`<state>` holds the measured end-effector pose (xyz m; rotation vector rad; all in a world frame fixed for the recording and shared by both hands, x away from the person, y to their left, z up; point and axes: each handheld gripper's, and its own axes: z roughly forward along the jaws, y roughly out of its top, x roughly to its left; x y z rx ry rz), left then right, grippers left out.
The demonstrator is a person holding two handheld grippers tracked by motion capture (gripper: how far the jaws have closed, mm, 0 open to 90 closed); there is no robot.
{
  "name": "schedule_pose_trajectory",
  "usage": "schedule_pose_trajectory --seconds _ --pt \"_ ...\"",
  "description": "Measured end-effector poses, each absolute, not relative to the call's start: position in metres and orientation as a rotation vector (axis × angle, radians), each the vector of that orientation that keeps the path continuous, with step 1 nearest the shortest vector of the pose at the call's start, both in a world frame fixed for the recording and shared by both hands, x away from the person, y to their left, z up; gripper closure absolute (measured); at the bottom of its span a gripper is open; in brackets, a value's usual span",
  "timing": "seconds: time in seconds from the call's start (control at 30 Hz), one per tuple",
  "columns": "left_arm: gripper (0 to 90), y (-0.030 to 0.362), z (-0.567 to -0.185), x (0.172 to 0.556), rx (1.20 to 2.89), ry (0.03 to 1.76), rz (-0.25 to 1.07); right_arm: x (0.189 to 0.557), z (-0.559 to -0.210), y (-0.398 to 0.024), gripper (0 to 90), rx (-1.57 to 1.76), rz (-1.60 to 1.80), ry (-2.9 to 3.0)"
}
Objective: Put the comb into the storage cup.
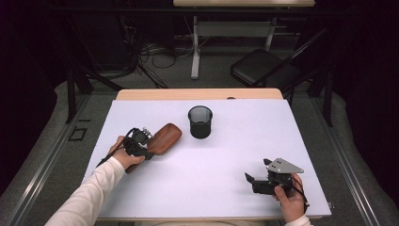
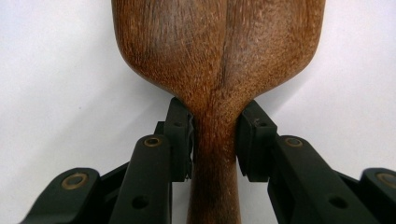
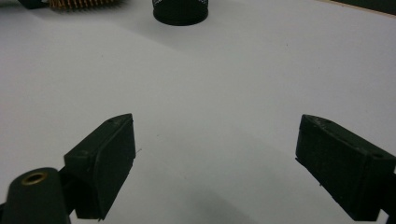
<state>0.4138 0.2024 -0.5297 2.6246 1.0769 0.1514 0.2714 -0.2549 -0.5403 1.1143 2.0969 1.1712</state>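
The left gripper (image 2: 215,140) is clamping its two jaws on the narrow neck of a wooden brush (image 1: 162,138), just where the handle is widening into the head. The right gripper (image 1: 256,181) is resting with its jaws standing wide apart and nothing lying between them.

No brand, label or writing is showing on anything here.

A white sheet (image 1: 211,188) is covering a pale wooden table (image 1: 197,94); grey carpet, loose cables, a second table's white leg and a black folding chair (image 1: 263,66) are sitting beyond it in a dim room.

One brush is lying on the sheet, left of and nearer the person than the one black mesh cup (image 1: 200,121), which is standing upright and well apart from it. The right gripper is sitting far to the right of the cup, near the person's edge. Two hands are holding two grippers.
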Motion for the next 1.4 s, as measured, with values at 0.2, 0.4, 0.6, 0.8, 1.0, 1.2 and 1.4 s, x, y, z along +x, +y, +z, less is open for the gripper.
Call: schedule_pose_trajectory --seconds 0.2,0.4,0.6,0.8,1.0,1.2,1.4 --pt "69.4 0.2023 -0.5295 0.4137 2.634 1.062 0.155 0.2709 -0.5400 -0.2554 11.7 1.117 1.172 2.096" --pt "70.4 0.2012 -0.5289 0.4122 2.641 1.062 0.170 0.2710 -0.5400 -0.2558 11.7 1.118 1.167 2.099" --pt "71.0 0.2026 -0.5287 0.4111 2.624 1.065 0.173 0.2711 -0.5401 -0.2558 11.7 1.117 1.168 2.099" --pt "71.9 0.2036 -0.5282 0.4104 2.615 1.057 0.185 0.2715 -0.5406 -0.2551 11.7 1.110 1.171 2.099" --pt "72.1 0.2032 -0.5282 0.4100 2.606 1.067 0.182 0.2716 -0.5406 -0.2555 11.8 1.114 1.171 2.097" --pt "72.2 0.2052 -0.5282 0.4097 2.583 1.078 0.169 0.2713 -0.5401 -0.2557 11.8 1.117 1.166 2.099" --pt "72.2 0.2077 -0.5284 0.4088 2.546 1.090 0.152 0.2716 -0.5406 -0.2554 11.8 1.110 1.167 2.098"
